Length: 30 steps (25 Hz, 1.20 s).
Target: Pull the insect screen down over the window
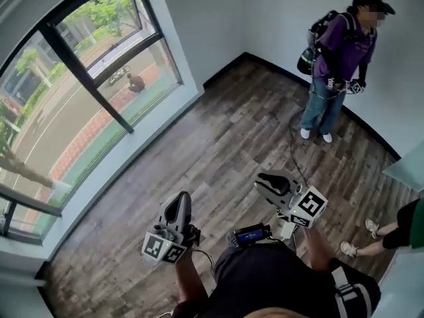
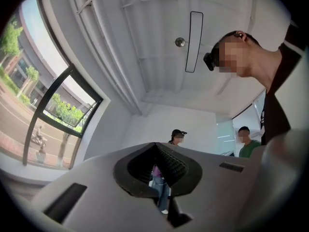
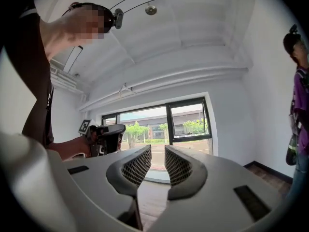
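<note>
The window [image 1: 79, 91] fills the wall to the person's front left, across a stretch of bare wooden floor [image 1: 218, 138], and both tools are well apart from it. No view lets me pick out the insect screen itself. The panes look uncovered, so I judge that it is rolled up at the head of the frame (its pull bar would then run level along the window's width, and the pull would go straight down). The left gripper [image 1: 180, 199] is the one on the window side. Its own view shows its jaws pressed together with nothing in them, tilted up toward the ceiling [image 2: 159, 47] and the far wall, where a bystander [image 2: 177, 135] stands beyond the tips. The right gripper [image 1: 268, 183] is farther from the glass, yet its view looks straight at the window [image 3: 164, 124]. Its jaws stand a narrow gap apart and empty, with the left gripper [image 3: 104, 137] showing off to one side. The task looks not yet begun. The coming move turns on closing the distance toward the front left and then reaching high, and the left gripper would have to open first
</note>
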Motion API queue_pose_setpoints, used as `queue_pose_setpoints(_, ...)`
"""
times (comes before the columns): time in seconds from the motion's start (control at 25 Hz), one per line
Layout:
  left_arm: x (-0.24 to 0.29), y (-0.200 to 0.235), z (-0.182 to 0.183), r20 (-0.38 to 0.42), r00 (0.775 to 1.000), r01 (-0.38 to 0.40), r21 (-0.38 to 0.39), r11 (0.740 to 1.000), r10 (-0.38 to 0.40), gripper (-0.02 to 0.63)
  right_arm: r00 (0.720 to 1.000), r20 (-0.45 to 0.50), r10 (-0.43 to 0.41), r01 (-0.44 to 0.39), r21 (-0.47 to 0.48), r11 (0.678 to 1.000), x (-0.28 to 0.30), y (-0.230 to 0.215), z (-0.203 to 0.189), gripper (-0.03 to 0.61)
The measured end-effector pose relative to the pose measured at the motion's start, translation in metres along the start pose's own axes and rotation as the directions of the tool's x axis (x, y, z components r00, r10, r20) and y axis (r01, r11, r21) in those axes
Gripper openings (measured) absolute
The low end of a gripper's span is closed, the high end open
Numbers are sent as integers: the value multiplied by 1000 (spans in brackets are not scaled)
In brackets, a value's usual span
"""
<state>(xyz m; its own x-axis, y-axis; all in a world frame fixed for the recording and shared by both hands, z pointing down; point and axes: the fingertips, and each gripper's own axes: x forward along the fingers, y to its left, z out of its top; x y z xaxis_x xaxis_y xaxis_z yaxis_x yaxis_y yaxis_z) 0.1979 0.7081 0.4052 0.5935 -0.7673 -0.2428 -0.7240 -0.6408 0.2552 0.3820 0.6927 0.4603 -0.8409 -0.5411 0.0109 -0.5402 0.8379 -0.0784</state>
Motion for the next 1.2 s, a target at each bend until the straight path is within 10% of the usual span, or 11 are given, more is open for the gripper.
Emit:
queue_pose_setpoints(0.16,19,48,12,-52,998,-34,50,998,36,23,999,-38,31,-34,-75,997,66,-8,8,69)
queue_pose_setpoints(0.4,49,90,9,-74,997,-36,-3,999,36,224,995,-37,97,-99,-54,994,134,-46,1,69)
queue_pose_setpoints(0.52,68,125,10,-68,995,-64,66,996,68,216,990,-16,142,-142,-39,989,174,-80,-8,69)
queue_pose_setpoints(0.6,87,151,18,-59,994,-86,134,987,95,21,986,5,168,-167,-52,984,204,-109,-6,69)
queue_pose_setpoints(0.92,190,199,7,-223,964,-51,387,921,147,5,980,2,200,-196,-208,958,272,-226,35,69)
queue_pose_setpoints(1.2,241,284,11,-149,967,-151,312,938,206,6,983,-63,172,-182,-270,945,330,-291,35,69)
